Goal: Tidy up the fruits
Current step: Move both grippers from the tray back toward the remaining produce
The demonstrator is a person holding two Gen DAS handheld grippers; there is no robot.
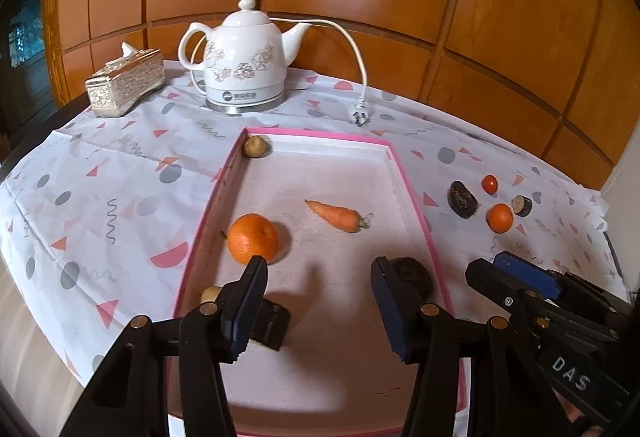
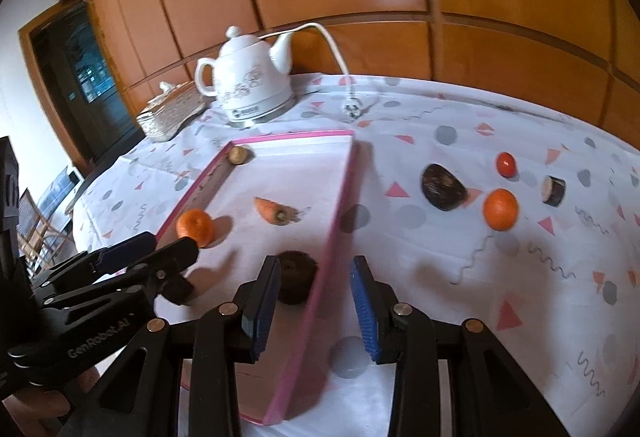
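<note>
A pink-rimmed white tray (image 1: 412, 193) (image 2: 340, 193) holds a large orange (image 1: 253, 238) (image 2: 195, 227), a carrot (image 1: 334, 216) (image 2: 272, 211), a small brown fruit (image 1: 255, 146) (image 2: 237, 155) in the far corner, a dark round fruit (image 1: 412, 273) (image 2: 297, 277) and a dark block (image 1: 272, 325). On the cloth right of the tray lie a dark avocado-like fruit (image 2: 442, 187) (image 1: 462, 199), a small orange (image 2: 500, 209) (image 1: 499, 218), a cherry tomato (image 2: 505, 164) (image 1: 489, 184) and a cut dark piece (image 2: 553, 190) (image 1: 522, 206). My left gripper (image 1: 318, 305) is open and empty over the tray's near part. My right gripper (image 2: 316, 309) is open and empty, straddling the tray's right rim.
A white electric kettle (image 1: 246, 61) (image 2: 254, 81) with cord and plug (image 1: 360, 115) stands at the back. A silver tissue box (image 1: 125, 82) sits back left. A patterned cloth (image 2: 500, 277) covers the table; wood panelling is behind it.
</note>
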